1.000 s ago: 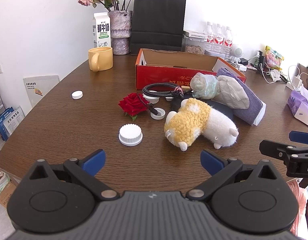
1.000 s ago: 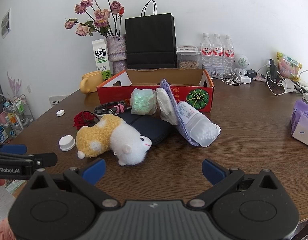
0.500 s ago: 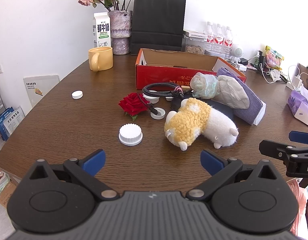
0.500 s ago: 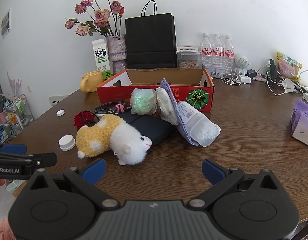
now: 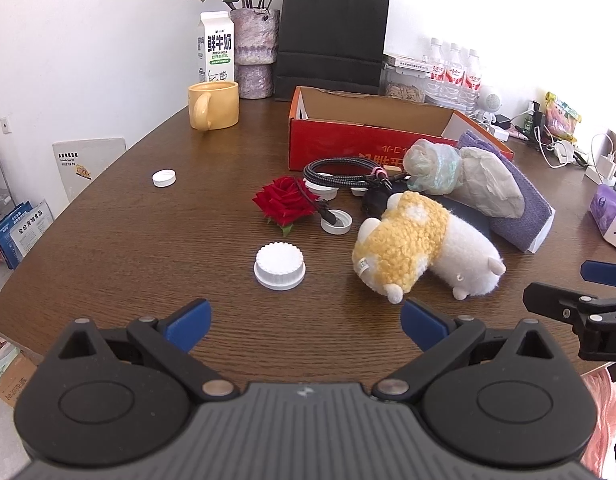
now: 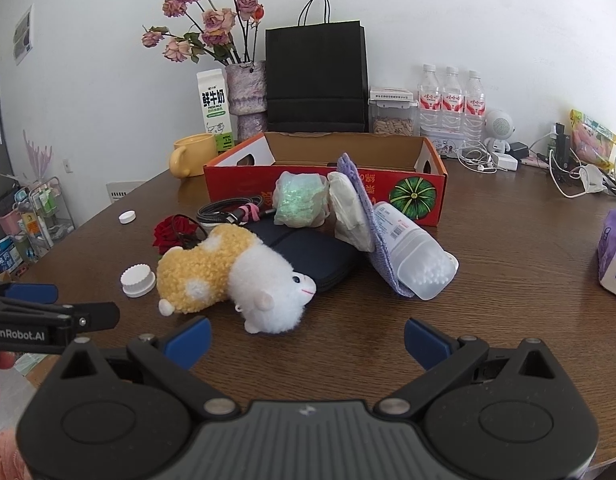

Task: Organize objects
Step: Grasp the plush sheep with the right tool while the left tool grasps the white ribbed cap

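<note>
Both claws hang empty with jaws spread wide, low over the near edge of the table [image 5: 108, 248]; the left gripper [image 5: 304, 318] faces the ribbed white cap [image 5: 279, 265], and the right gripper [image 6: 306, 334] faces the plush toy [image 6: 232, 278], with nothing between either pair of blue pads; nothing has gone into the red box [image 6: 388, 196] yet, whose inside looks bare from here, so the sorting seems at its start; the clutter lies in a heap in front of the box: the plush lies on its side against a dark pouch [image 6: 320, 256], behind it a coiled cable [image 5: 340, 174] and a rose [image 5: 286, 204], to the right a purple cloth [image 6: 372, 248] wrapped round a clear bottle [image 6: 416, 260] and two crumpled bags; small caps lie scattered on the left. My judgement is that the plush is the sensible first pick for the right claw, since it lies nearest and on top; close on the thick middle of the body, not on an ear or foot, as the pile is soft and would slip; lift straight up before moving to the box, lest the pouch or cable drag along; the left claw can take the ribbed cap by its rim, coming down from above, as it is low and flat on the wood.
</note>
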The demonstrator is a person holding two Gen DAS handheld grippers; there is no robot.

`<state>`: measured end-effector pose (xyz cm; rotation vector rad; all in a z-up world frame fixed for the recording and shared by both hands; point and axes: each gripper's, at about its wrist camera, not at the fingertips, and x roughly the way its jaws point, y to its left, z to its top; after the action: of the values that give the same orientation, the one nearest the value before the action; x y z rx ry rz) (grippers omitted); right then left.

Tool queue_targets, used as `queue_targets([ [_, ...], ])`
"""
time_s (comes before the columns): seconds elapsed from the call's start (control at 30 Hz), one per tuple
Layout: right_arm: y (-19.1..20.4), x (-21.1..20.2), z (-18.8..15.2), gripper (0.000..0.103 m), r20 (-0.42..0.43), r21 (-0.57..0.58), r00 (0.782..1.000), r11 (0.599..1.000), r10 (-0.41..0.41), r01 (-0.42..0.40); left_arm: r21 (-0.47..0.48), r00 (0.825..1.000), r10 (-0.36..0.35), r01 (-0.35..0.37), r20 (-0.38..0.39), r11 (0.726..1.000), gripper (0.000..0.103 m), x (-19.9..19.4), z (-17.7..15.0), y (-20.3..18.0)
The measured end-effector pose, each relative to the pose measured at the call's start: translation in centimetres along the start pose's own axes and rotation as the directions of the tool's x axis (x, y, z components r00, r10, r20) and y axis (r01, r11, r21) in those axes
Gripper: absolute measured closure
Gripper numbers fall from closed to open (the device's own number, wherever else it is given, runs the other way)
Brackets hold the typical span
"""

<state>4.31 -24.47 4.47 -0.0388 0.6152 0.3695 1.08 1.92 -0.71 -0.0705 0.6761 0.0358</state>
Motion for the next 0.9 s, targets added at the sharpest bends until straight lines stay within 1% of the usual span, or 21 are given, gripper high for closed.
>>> queue_targets([
  [0.07,0.2,0.7,0.2,0.0,-0.008,-0.007,1.0,1.0,0.005,-0.005,-0.011,1.0,0.016,-0.016,-0.004,1.0,0.0,0.5,0.2,0.5],
  [0.3,1.0,3.5,0.7,0.0,-0.044,-0.044,0.999,0.999,0.021,-0.023,-0.035,0.999,0.04,-0.04,-0.024,0.999,0.0,2.5,0.9,1.7],
  [0.53,1.7,5.9,1.6,0.0,-0.046,-0.097,0.999,0.995,0.023,-0.027,-0.03,0.997,0.067,-0.068,-0.036,0.997,0.0,4.4,1.6,2.3],
  [0.63,2.1,6.8,1.9,0.0,-0.039,-0.136,0.999,0.99,0.025,-0.03,-0.02,0.997,0.065,-0.066,-0.048,0.998,0.005,5.3,1.9,2.4],
  [0.73,2.5,7.7,2.1,0.003,-0.045,-0.166,0.998,0.985,0.042,-0.049,-0.015,0.996,0.06,-0.061,-0.06,0.998,0.013,6.1,2.1,2.3],
  [0.8,2.7,8.2,2.2,0.007,-0.05,-0.181,0.997,0.982,0.053,-0.061,-0.012,0.996,0.06,-0.061,-0.065,0.998,0.016,6.6,2.2,2.4],
  [0.87,2.8,8.6,2.2,0.008,-0.054,-0.193,0.996,0.978,0.065,-0.075,-0.006,0.996,0.057,-0.057,-0.065,0.998,0.021,6.9,2.3,2.3],
  [0.9,2.8,8.8,2.2,0.008,-0.055,-0.2,0.996,0.977,0.069,-0.079,-0.003,0.996,0.053,-0.053,-0.067,0.999,0.022,7.1,2.4,2.3],
])
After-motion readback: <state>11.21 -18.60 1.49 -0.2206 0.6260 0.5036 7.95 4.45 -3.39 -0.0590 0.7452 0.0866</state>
